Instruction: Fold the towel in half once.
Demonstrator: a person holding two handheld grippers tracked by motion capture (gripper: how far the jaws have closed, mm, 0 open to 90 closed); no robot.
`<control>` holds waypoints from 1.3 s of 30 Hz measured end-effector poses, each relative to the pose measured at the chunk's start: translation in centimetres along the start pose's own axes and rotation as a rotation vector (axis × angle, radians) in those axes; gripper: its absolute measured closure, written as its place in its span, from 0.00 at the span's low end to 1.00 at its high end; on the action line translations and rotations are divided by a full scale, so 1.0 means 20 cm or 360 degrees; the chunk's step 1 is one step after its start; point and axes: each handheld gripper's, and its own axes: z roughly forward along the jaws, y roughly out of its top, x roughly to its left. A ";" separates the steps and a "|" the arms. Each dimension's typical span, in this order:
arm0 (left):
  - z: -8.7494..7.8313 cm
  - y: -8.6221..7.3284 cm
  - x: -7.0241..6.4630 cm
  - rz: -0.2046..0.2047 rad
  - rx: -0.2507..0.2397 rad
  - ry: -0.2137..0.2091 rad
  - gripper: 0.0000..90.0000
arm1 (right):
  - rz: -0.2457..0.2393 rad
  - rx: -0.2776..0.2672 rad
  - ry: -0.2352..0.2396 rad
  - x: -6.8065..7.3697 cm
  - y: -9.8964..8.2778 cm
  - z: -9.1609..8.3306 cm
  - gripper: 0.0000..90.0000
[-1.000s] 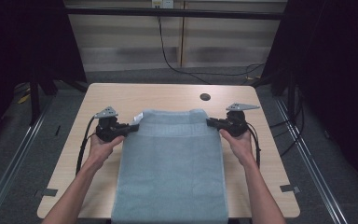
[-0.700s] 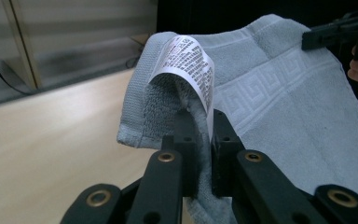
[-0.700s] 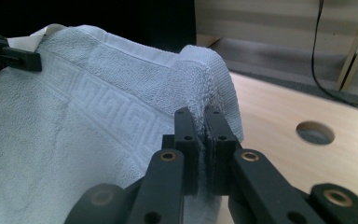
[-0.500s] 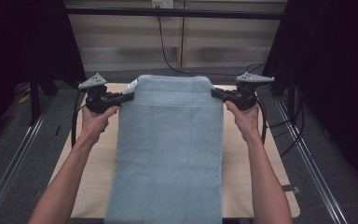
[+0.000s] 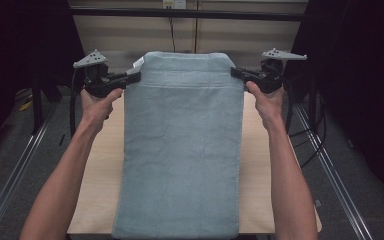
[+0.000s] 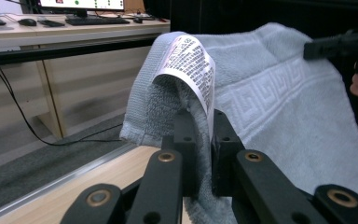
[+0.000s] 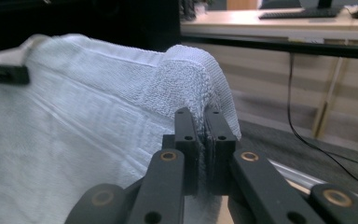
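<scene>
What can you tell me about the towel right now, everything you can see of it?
The towel is pale blue-grey terry with a woven key-pattern band near its top hem and a white printed care label at one corner. It hangs as a long flat sheet, held up by its two top corners: the left tongs and right tongs are each shut on one. Its lower part drapes over the wooden table.

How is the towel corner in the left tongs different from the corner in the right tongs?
The corner in the left tongs has a white printed label curling over it; the corner in the right tongs shows plain terry loops. In the high view, the left corner looks bent over, the right corner smoother. Both are pinched tight, holding up one blue-grey towel.
</scene>
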 end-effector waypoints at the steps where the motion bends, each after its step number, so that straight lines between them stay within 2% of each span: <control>1: -0.01 -0.02 -0.01 0.0007 0.0015 -0.0006 0.93 | -0.0004 0.0002 0.0008 0.01 -0.01 -0.01 0.96; 3: -0.02 -0.05 -0.02 0.0007 0.0018 -0.0013 0.93 | -0.0013 0.0009 0.0019 0.03 -0.03 -0.02 0.96; 4: -0.04 -0.11 -0.04 0.0007 0.0055 -0.0028 0.93 | -0.0032 0.0042 0.0029 0.05 -0.08 -0.05 0.96; 6: -0.06 -0.16 -0.06 0.0005 0.0072 -0.0052 0.93 | -0.0023 0.0057 0.0051 0.07 -0.14 -0.08 0.96; 9: -0.13 -0.23 -0.12 0.0010 0.0078 -0.0086 0.93 | -0.0028 0.0078 0.0100 0.13 -0.22 -0.14 0.96; 10: -0.15 -0.25 -0.15 0.0020 0.0072 -0.0117 0.93 | -0.0039 0.0088 0.0116 0.15 -0.24 -0.17 0.96; 12: -0.20 -0.28 -0.19 0.0045 0.0087 -0.0128 0.93 | -0.0039 0.0101 0.0144 0.19 -0.30 -0.22 0.96; 13: -0.20 -0.28 -0.19 0.0045 0.0087 -0.0128 0.93 | -0.0046 0.0110 0.0168 0.21 -0.33 -0.25 0.96; 14: -0.25 -0.32 -0.23 0.0052 0.0088 -0.0151 0.93 | -0.0052 0.0128 0.0164 0.24 -0.36 -0.27 0.96; 15: -0.28 -0.34 -0.25 0.0032 0.0076 -0.0176 0.93 | -0.0053 0.0134 0.0172 0.26 -0.38 -0.30 0.96; 16: -0.30 -0.36 -0.27 0.0042 0.0093 -0.0193 0.93 | -0.0061 0.0140 0.0191 0.29 -0.41 -0.33 0.96; 18: -0.34 -0.40 -0.32 0.0050 0.0113 -0.0183 0.93 | -0.0068 0.0163 0.0215 0.34 -0.45 -0.38 0.96; 19: -0.36 -0.42 -0.34 0.0050 0.0125 -0.0212 0.93 | -0.0066 0.0182 0.0228 0.36 -0.47 -0.40 0.96; 22: -0.40 -0.47 -0.38 0.0058 0.0151 -0.0208 0.93 | -0.0083 0.0222 0.0216 0.41 -0.51 -0.44 0.96; 23: -0.43 -0.53 -0.42 0.0041 0.0197 -0.0224 0.93 | -0.0077 0.0264 0.0226 0.45 -0.57 -0.48 0.96; 26: -0.46 -0.66 -0.47 -0.0012 0.0274 -0.0254 0.93 | -0.0045 0.0328 0.0254 0.50 -0.69 -0.52 0.96; 27: -0.46 -0.66 -0.47 -0.0012 0.0274 -0.0254 0.93 | -0.0045 0.0328 0.0254 0.50 -0.69 -0.52 0.96; 28: -0.47 -0.73 -0.50 -0.0036 0.0347 -0.0272 0.93 | -0.0019 0.0400 0.0262 0.53 -0.78 -0.53 0.96; 29: -0.47 -0.77 -0.51 -0.0042 0.0370 -0.0282 0.93 | -0.0006 0.0440 0.0266 0.55 -0.83 -0.54 0.96; 34: -0.49 -0.93 -0.58 -0.0096 0.0526 -0.0320 0.93 | 0.0077 0.0542 0.0287 0.60 -1.02 -0.59 0.96; 35: -0.49 -0.97 -0.59 -0.0126 0.0569 -0.0329 0.93 | 0.0094 0.0583 0.0297 0.62 -1.07 -0.59 0.96; 37: -0.48 -1.05 -0.60 -0.0130 0.0678 -0.0346 0.93 | 0.0085 0.0689 0.0297 0.65 -1.16 -0.57 0.96; 38: -0.48 -1.05 -0.60 -0.0130 0.0678 -0.0346 0.93 | 0.0095 0.0732 0.0304 0.65 -1.20 -0.57 0.96; 39: -0.45 -1.13 -0.59 -0.0175 0.0796 -0.0330 0.93 | 0.0112 0.0755 0.0305 0.66 -1.23 -0.56 0.96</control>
